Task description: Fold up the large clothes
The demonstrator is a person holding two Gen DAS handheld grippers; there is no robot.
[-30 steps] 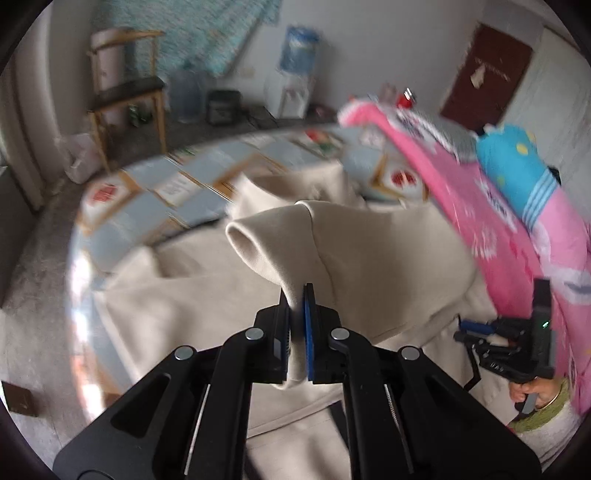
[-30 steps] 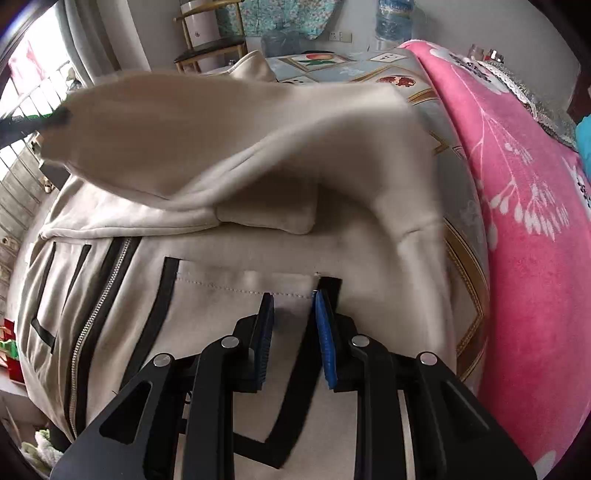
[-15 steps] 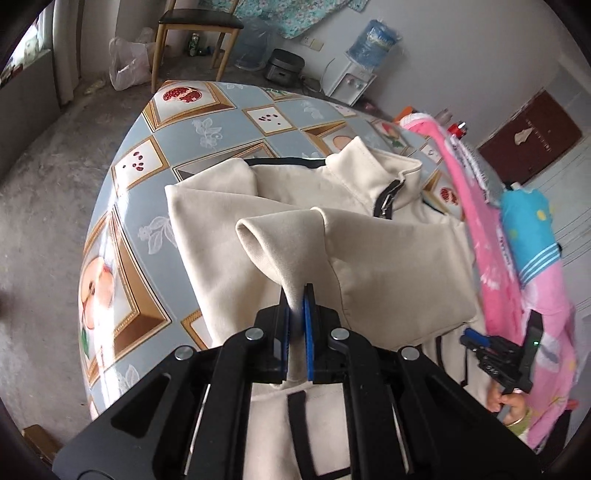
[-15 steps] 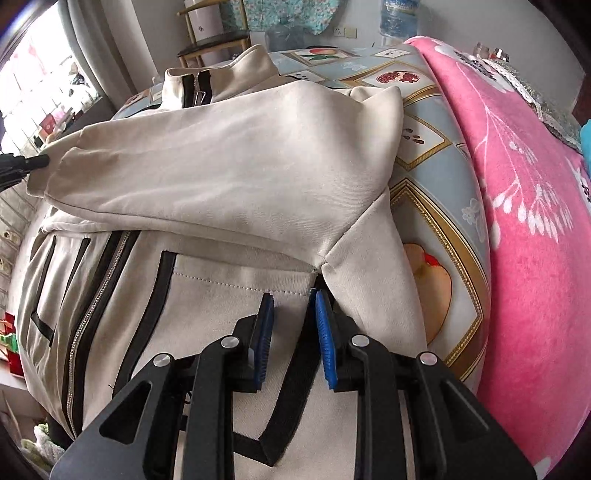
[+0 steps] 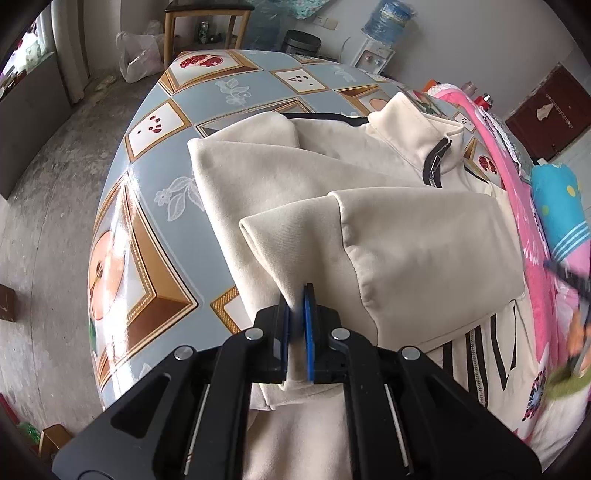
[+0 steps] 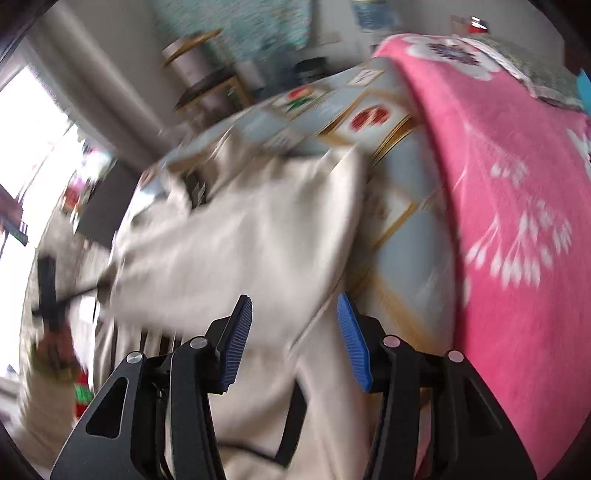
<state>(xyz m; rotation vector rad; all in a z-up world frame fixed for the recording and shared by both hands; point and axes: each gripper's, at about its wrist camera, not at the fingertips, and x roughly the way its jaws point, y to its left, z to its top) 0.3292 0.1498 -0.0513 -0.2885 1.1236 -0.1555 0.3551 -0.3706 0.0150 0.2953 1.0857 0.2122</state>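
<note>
A cream zip jacket (image 5: 369, 192) with black stripes lies on a round table (image 5: 155, 206) with a blue and gold patterned cloth. One sleeve (image 5: 424, 251) is folded across the jacket's body. My left gripper (image 5: 295, 325) is shut on the cuff end of that sleeve, low over the jacket. My right gripper (image 6: 295, 336) is open and empty above the jacket's lower right part (image 6: 258, 258); its view is blurred by motion. The right gripper shows as a blur at the right edge of the left wrist view (image 5: 569, 280).
A pink flowered blanket (image 6: 517, 184) lies along the table's right side, with a blue and pink pillow (image 5: 557, 199) beyond it. A wooden chair (image 5: 207, 22), a plastic bag (image 5: 140, 55) and a water dispenser (image 5: 373, 40) stand on the floor behind the table.
My left gripper has laid the sleeve down across the jacket and lowered. My right gripper has opened wider, let go of the jacket and is swinging away, blurring its view.
</note>
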